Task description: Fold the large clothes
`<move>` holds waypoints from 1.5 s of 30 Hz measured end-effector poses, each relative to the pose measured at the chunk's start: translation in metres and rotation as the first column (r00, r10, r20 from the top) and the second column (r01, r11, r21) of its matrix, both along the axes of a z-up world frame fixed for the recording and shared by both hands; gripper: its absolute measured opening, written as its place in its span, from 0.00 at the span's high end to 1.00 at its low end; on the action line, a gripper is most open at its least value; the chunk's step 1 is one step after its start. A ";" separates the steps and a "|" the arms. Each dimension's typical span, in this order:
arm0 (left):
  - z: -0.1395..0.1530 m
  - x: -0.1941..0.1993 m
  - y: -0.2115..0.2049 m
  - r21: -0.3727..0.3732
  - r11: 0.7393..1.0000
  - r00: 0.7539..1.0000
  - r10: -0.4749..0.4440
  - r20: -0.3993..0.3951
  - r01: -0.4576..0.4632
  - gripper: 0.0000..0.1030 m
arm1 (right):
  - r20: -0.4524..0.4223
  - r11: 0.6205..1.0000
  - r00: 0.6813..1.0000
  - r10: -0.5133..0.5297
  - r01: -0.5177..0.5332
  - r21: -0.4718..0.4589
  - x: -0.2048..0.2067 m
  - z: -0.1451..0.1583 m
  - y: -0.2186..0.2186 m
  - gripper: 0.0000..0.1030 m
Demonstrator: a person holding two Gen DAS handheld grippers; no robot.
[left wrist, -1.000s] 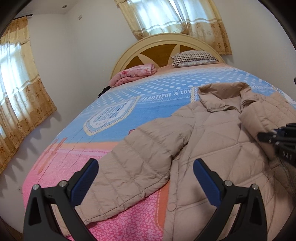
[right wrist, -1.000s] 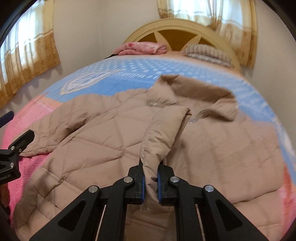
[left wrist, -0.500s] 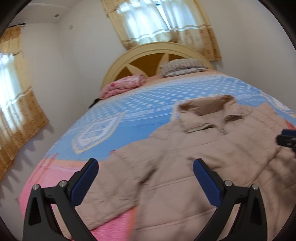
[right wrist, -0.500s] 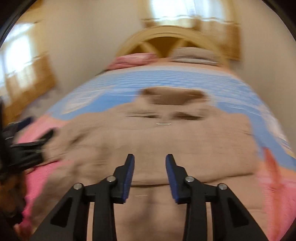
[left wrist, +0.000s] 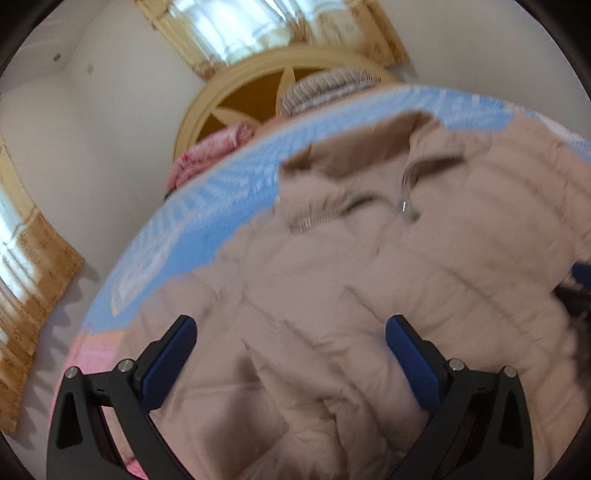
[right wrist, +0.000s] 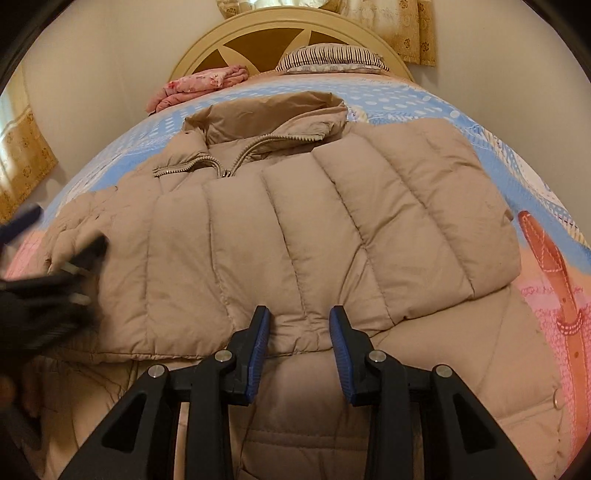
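A beige quilted jacket [right wrist: 424, 369] lies front up on the bed, collar [right wrist: 273, 114] toward the headboard. Its right sleeve [right wrist: 332, 221] is folded flat across the chest, with the cuff end just at my right gripper [right wrist: 300, 332]. That gripper is open; the cuff edge sits between the blue pads and neither pad presses on it. My left gripper [left wrist: 291, 350] hovers wide open over the jacket [left wrist: 369, 277] below the zipper, holding nothing; this view is blurred. The left gripper [right wrist: 48, 280] also shows as a dark blur over the jacket's left edge.
The bed cover [right wrist: 436, 99] is blue with pink and orange near the front. A striped pillow [right wrist: 328, 59] and a folded pink blanket [right wrist: 199, 85] lie by the wooden headboard [right wrist: 258, 33]. Curtains [left wrist: 33, 280] hang at the left, with a gap between bed and wall.
My right gripper let go of the sleeve, which now lies flat across the chest, and its jaws opened. My left gripper swung from the bed's left side over the jacket's front.
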State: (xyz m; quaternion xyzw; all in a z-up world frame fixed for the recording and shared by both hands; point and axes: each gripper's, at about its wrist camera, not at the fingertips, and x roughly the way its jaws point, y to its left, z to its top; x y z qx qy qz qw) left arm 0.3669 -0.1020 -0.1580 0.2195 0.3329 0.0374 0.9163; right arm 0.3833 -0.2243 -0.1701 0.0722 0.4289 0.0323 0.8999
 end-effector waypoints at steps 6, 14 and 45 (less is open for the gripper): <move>-0.009 0.005 0.011 -0.068 0.998 0.999 0.015 -0.040 -0.018 0.00 | 0.120 0.997 0.991 -0.059 0.052 0.061 -0.013 0.038 -0.030 0.66; -0.016 0.011 0.017 -0.166 0.986 0.996 0.020 -0.092 -0.035 0.00 | 0.051 0.981 0.980 -0.191 0.193 -0.036 0.039 0.030 -0.084 0.67; -0.020 0.012 0.030 -0.235 0.970 0.994 0.040 -0.103 -0.064 0.00 | -0.011 0.981 0.981 -0.192 0.192 0.021 0.127 -0.017 -0.125 0.67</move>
